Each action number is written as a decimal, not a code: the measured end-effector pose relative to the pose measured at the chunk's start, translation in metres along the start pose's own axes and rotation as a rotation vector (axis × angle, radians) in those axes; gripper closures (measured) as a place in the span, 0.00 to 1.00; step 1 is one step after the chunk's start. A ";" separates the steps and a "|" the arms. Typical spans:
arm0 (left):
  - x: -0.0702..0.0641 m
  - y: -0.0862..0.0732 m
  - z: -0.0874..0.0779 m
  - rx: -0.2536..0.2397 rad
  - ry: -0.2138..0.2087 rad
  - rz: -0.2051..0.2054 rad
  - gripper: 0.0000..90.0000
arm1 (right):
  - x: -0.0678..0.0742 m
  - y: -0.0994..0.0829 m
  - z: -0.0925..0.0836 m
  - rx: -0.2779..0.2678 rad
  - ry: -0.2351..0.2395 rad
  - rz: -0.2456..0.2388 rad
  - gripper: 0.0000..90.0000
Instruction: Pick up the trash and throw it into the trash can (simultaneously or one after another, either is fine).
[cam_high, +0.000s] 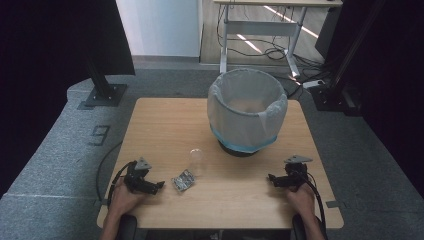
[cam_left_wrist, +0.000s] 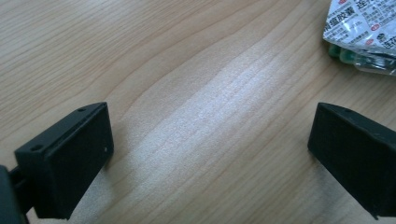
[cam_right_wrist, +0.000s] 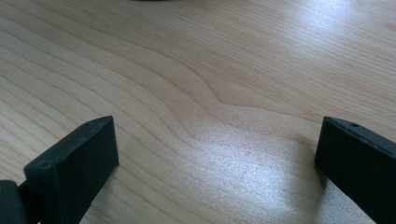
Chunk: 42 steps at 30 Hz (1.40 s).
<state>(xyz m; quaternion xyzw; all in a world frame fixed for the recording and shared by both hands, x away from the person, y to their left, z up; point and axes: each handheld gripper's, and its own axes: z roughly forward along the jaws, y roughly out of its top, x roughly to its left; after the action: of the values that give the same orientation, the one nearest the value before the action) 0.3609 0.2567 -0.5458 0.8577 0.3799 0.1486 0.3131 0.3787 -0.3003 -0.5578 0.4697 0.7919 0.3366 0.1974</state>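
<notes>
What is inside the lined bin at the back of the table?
The bin holds a white liner folded over its rim; the high view shows pale liner inside and no clear item. Its near wall hides the lower front interior.

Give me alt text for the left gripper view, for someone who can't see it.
The left tool hangs open just above a light wooden table, one black jaw at each lower corner and nothing between them. A crumpled blister pack with printed foil and green capsules lies at the top right edge.
</notes>
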 end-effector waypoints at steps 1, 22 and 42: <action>-0.003 0.001 -0.002 -0.008 0.014 0.013 0.00 | 0.000 0.000 0.000 0.000 0.000 0.000 0.00; -0.026 0.010 -0.012 -0.046 -0.080 -0.001 0.00 | 0.001 0.000 0.000 0.000 -0.005 0.006 0.00; -0.059 0.034 0.004 -0.049 -0.117 0.055 0.00 | 0.002 0.000 0.000 0.000 -0.006 0.007 0.00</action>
<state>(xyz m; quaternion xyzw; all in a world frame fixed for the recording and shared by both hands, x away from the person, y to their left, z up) 0.3430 0.1938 -0.5272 0.8669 0.3337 0.1161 0.3516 0.3780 -0.2988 -0.5578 0.4734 0.7897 0.3357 0.1988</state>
